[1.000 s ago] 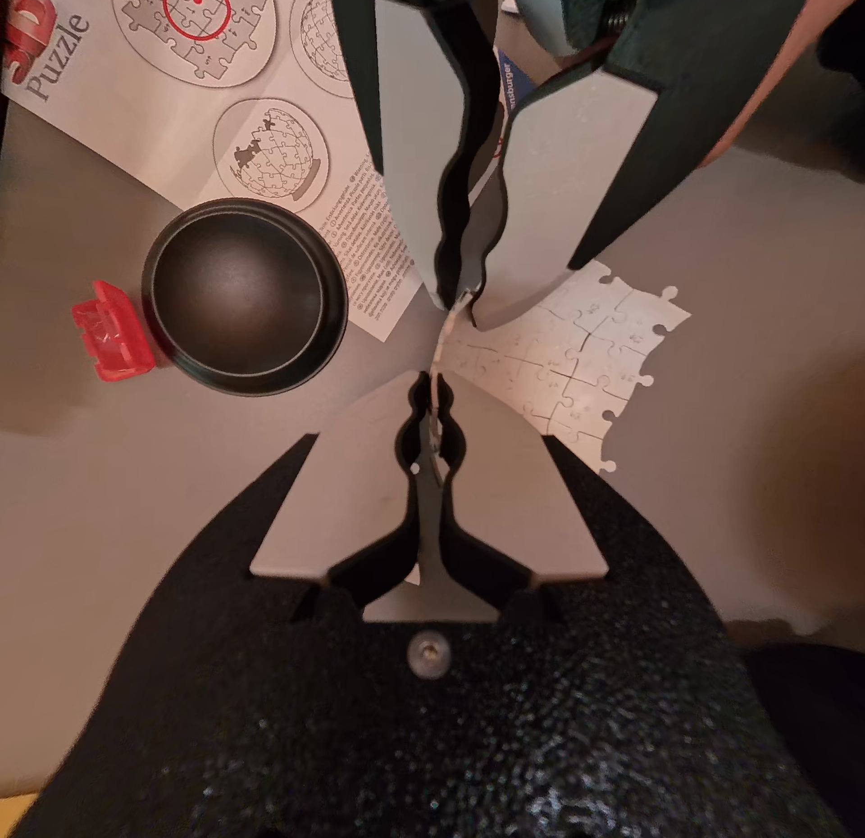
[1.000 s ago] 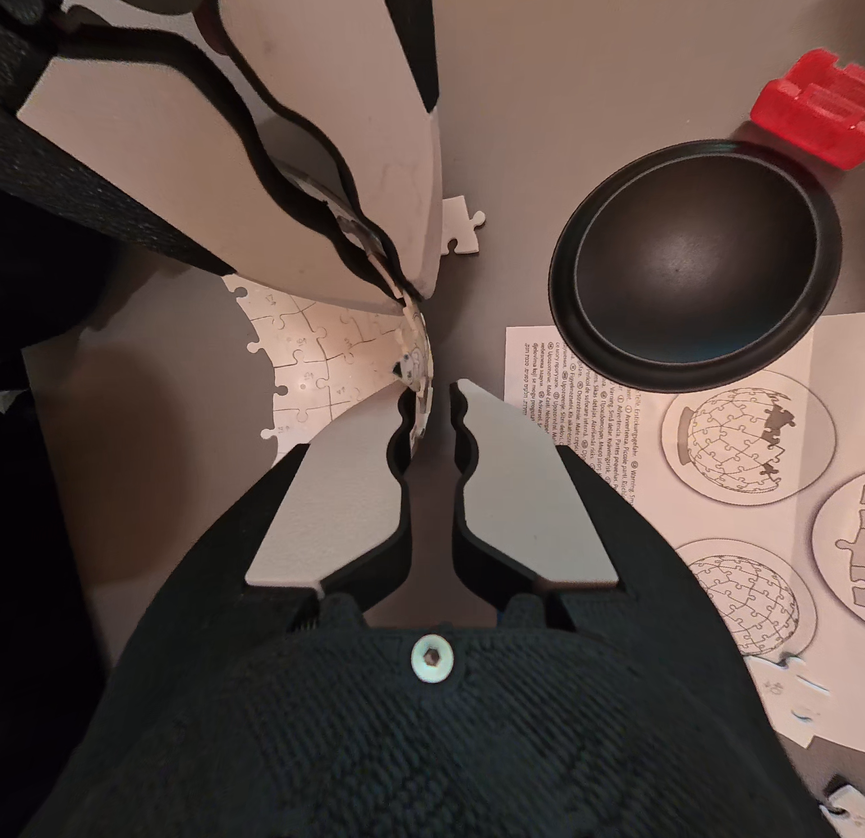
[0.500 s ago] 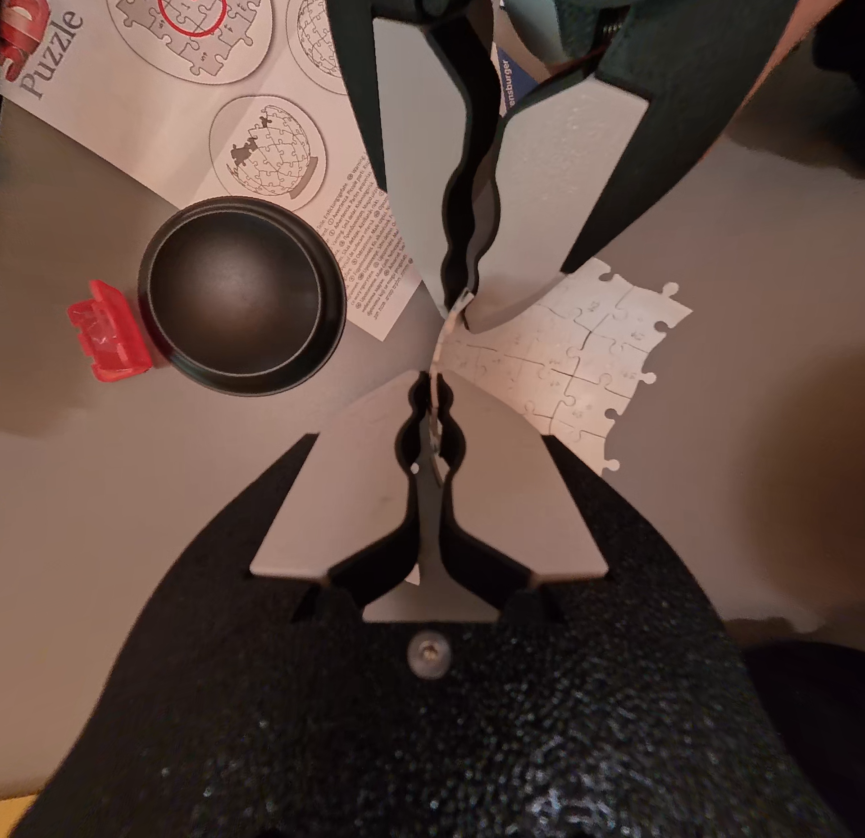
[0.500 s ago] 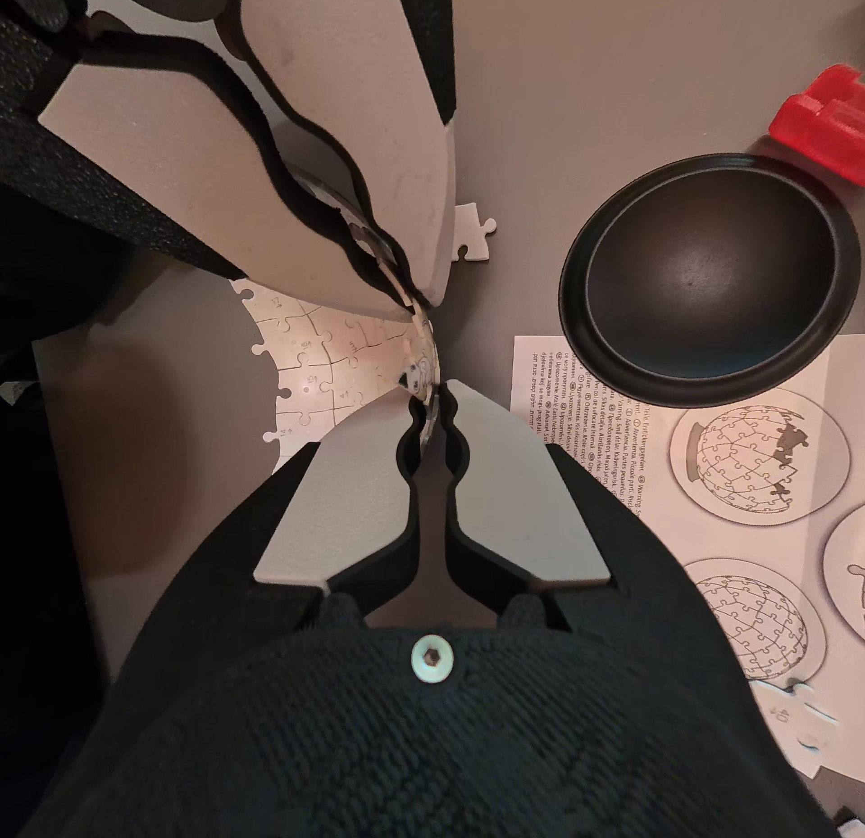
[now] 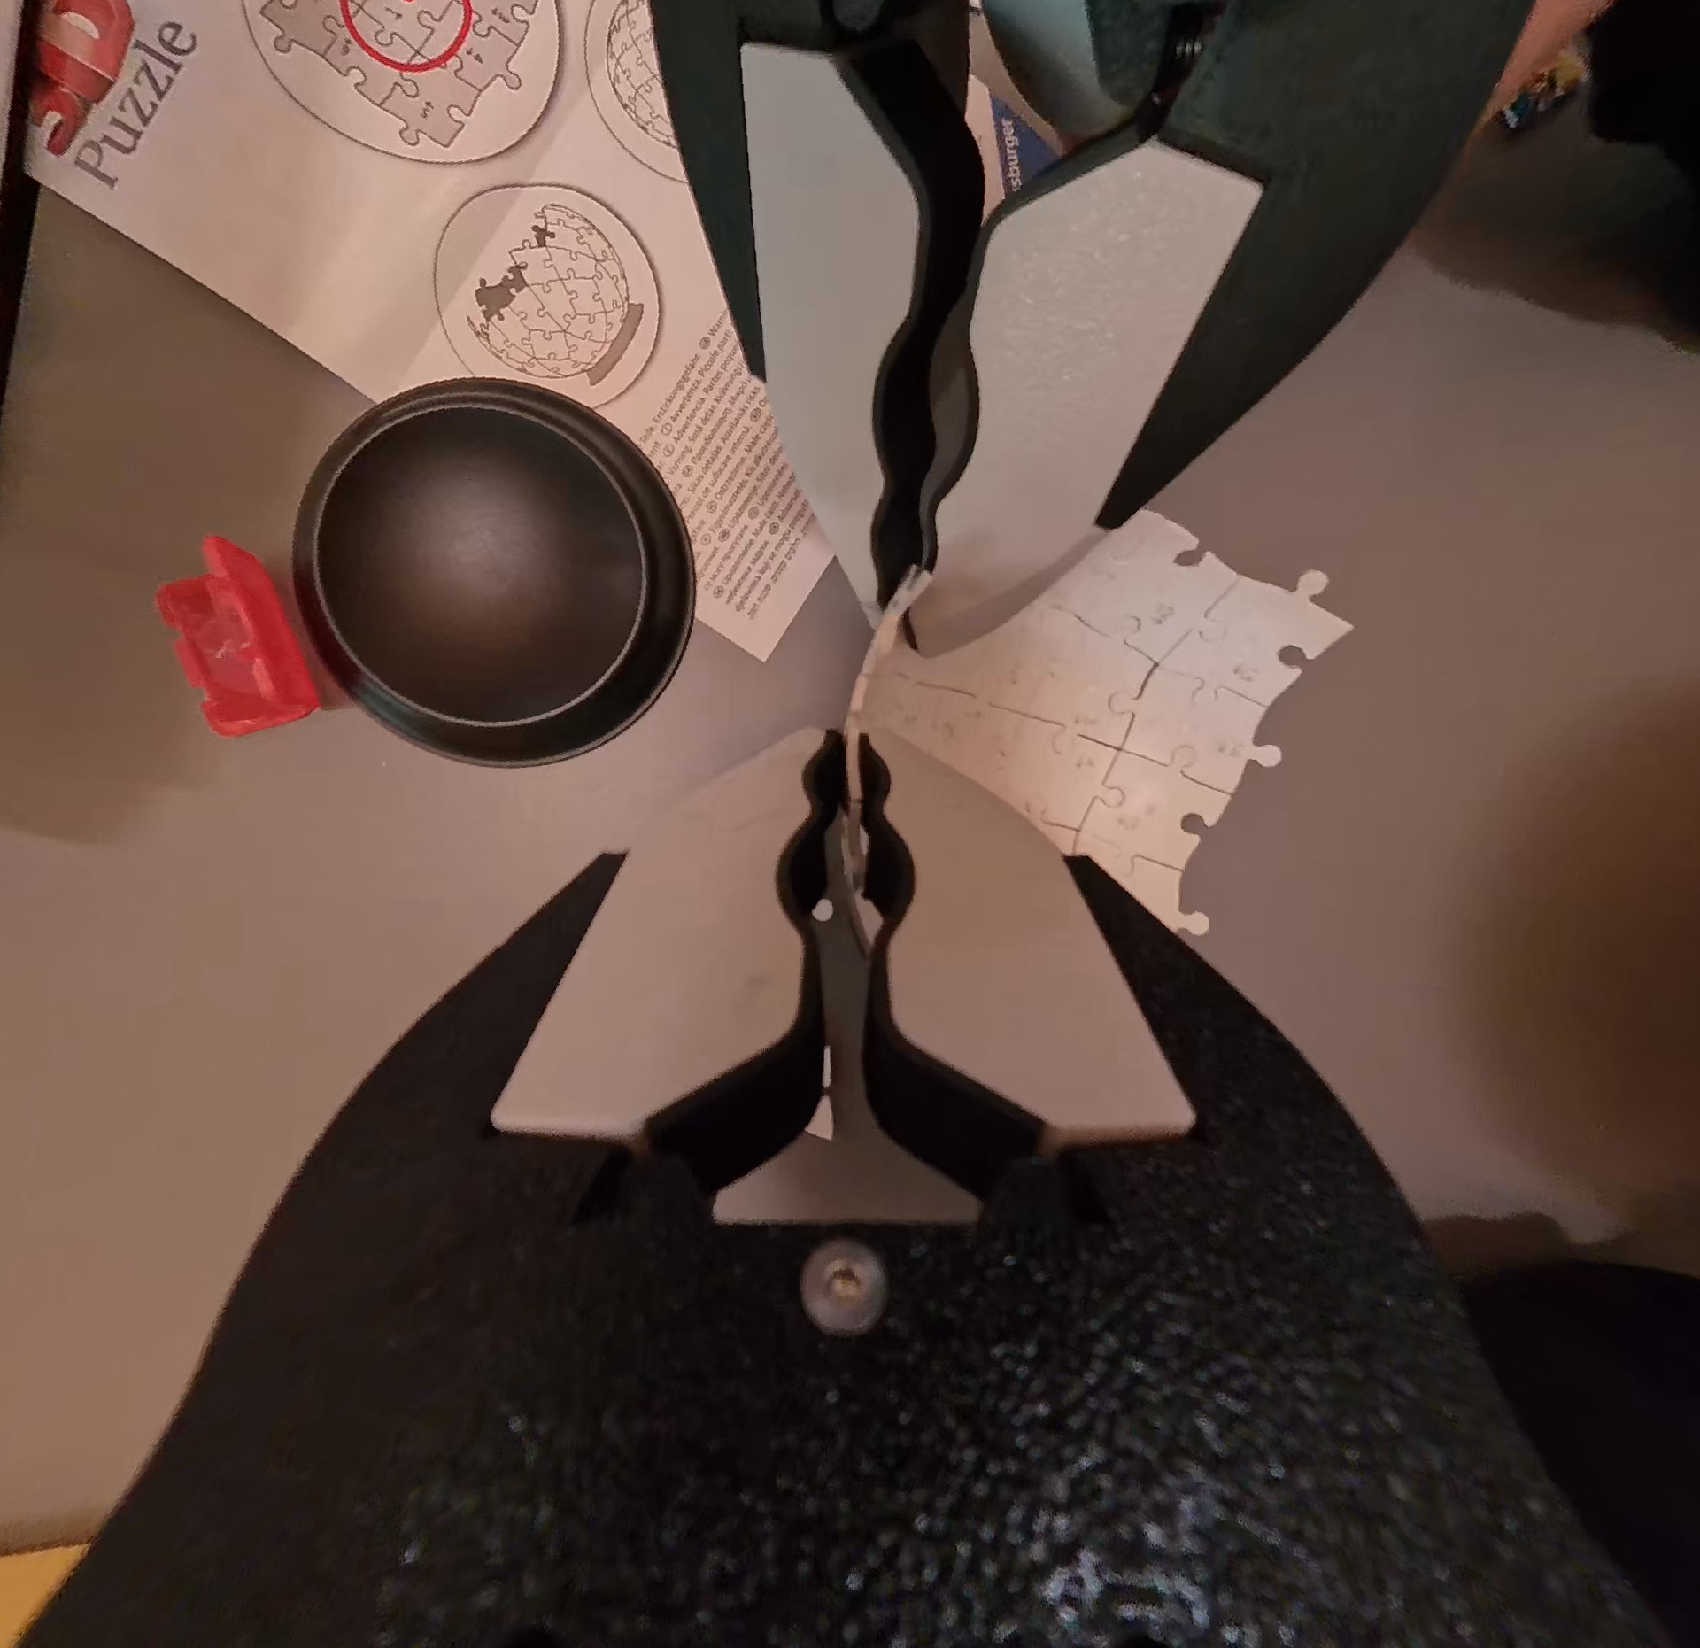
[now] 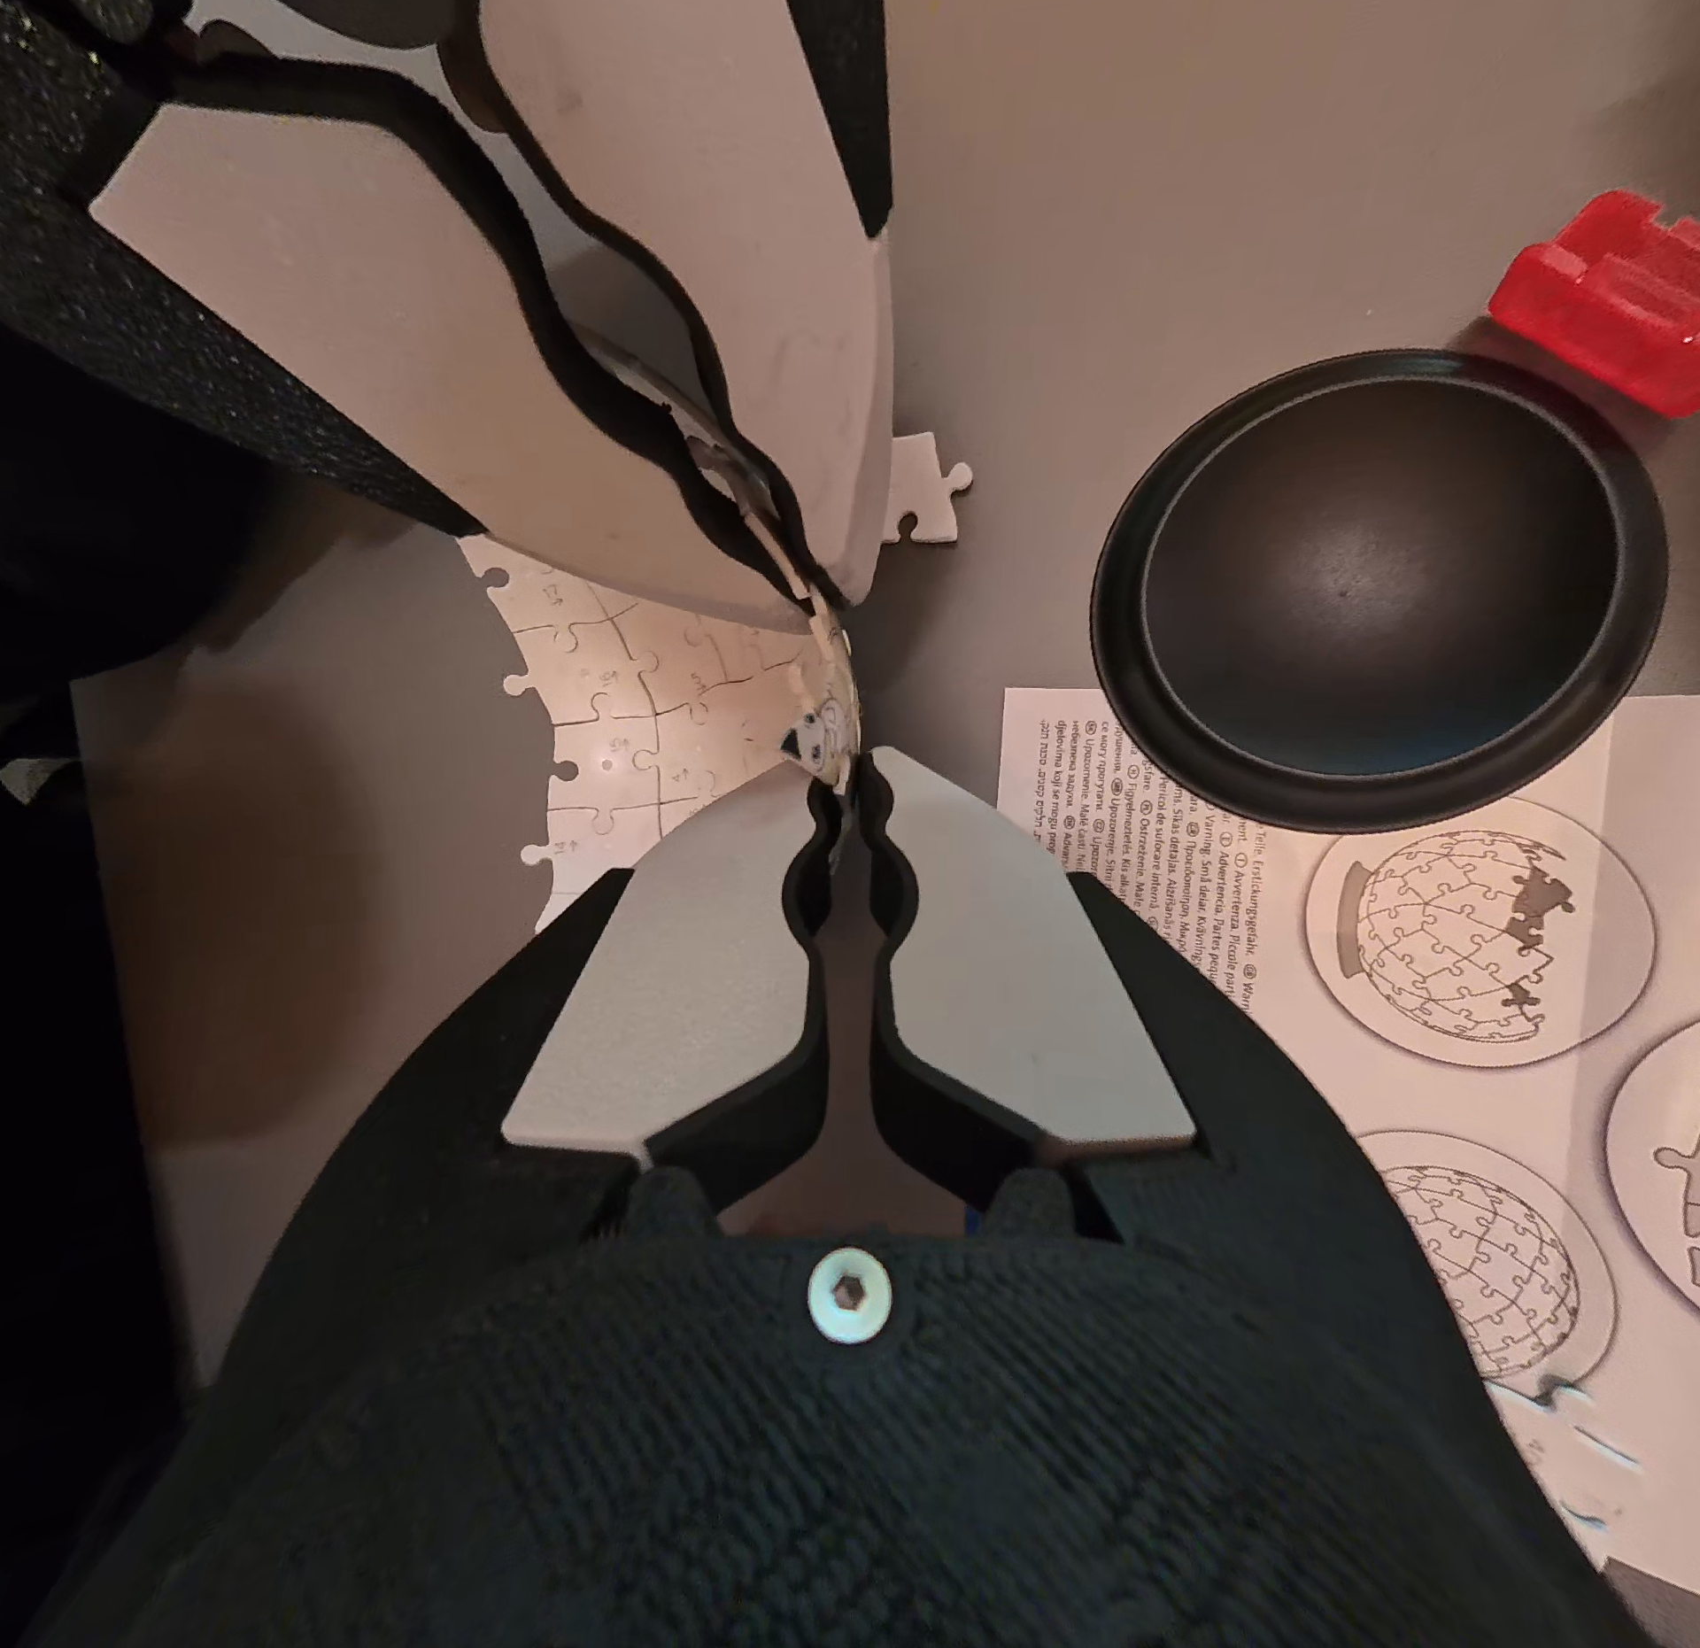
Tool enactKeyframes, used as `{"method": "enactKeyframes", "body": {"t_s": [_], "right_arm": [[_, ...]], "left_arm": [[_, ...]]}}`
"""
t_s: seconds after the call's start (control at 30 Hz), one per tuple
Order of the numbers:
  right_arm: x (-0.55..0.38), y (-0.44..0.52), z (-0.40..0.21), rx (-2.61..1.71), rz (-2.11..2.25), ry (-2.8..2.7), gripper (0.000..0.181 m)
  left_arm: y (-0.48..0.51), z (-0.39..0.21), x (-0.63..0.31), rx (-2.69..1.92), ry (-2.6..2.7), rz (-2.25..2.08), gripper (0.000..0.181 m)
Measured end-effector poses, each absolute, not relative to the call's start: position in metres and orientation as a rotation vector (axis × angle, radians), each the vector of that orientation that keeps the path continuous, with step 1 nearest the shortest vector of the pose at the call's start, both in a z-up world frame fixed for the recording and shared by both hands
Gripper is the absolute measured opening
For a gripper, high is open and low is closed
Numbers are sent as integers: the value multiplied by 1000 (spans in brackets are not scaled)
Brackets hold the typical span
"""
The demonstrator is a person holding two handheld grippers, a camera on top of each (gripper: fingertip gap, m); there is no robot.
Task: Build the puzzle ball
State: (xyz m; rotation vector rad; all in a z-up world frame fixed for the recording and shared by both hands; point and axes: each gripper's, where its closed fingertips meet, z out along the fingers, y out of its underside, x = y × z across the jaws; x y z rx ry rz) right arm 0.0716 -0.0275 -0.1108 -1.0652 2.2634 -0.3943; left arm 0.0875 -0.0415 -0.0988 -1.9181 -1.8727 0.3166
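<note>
A curved white section of joined puzzle pieces [image 5: 1150,702] is held on edge above the grey table; its blank inner side faces right. My left gripper [image 5: 854,748] is shut on its near edge. My right gripper [image 5: 906,592] comes in from the top and is shut on the opposite edge. In the right wrist view, my right gripper [image 6: 851,771] pinches the section [image 6: 644,711] and the left gripper [image 6: 819,592] grips it from the upper left. A printed patch shows on the outer face at the rim.
A black bowl-shaped stand [image 5: 488,573] sits on the table to the left, with a red plastic piece [image 5: 235,638] beside it. A printed instruction sheet [image 5: 322,178] lies behind the stand. One loose white puzzle piece [image 6: 924,500] lies on the table under the left gripper. Only a small space, under 4 cm, lies between the two pairs of fingers.
My right gripper was open a second ago and has closed onto the edge of the puzzle section. My left gripper has kept its hold; the section has barely moved.
</note>
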Motion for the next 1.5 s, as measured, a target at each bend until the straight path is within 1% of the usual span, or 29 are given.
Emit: {"method": "enactKeyframes", "body": {"t_s": [0.07, 0.13, 0.23, 0.3, 0.43, 0.57, 1.0, 1.03, 1.1, 1.17, 1.2, 1.5], "right_arm": [[72, -26, -111, -1054, -379, 2254, 4], [76, -27, -108, -1038, -399, 2231, 22], [78, -28, -100, -1040, -440, 2196, 28], [74, -32, -100, -1044, -467, 2213, 23], [74, -32, -105, -1095, -469, 2213, 21], [79, -34, -106, -1134, -502, 2214, 4], [78, -36, -106, -1138, -516, 2235, 3], [79, -36, -106, -1138, -517, 2226, 4], [78, -35, -104, -1151, -524, 2208, 28], [74, -33, -102, -1186, -528, 2202, 35], [72, -31, -102, -1204, -521, 2202, 37], [77, -35, -101, -1229, -572, 2176, 29]], "left_arm": [[-40, -99, 88, -1918, -1869, 305, 2], [-40, -100, 87, -1919, -1872, 304, 2], [-40, -100, 88, -1919, -1871, 305, 2], [-41, -99, 88, -1915, -1875, 307, 2], [-41, -99, 87, -1914, -1878, 307, 2], [-42, -100, 88, -1913, -1889, 306, 2], [-43, -100, 88, -1905, -1897, 305, 2], [-43, -100, 88, -1901, -1896, 303, 2], [-43, -99, 89, -1905, -1891, 307, 2], [-43, -100, 89, -1905, -1895, 305, 2], [-42, -100, 89, -1903, -1895, 303, 2], [-41, -101, 89, -1904, -1897, 290, 2]]}}
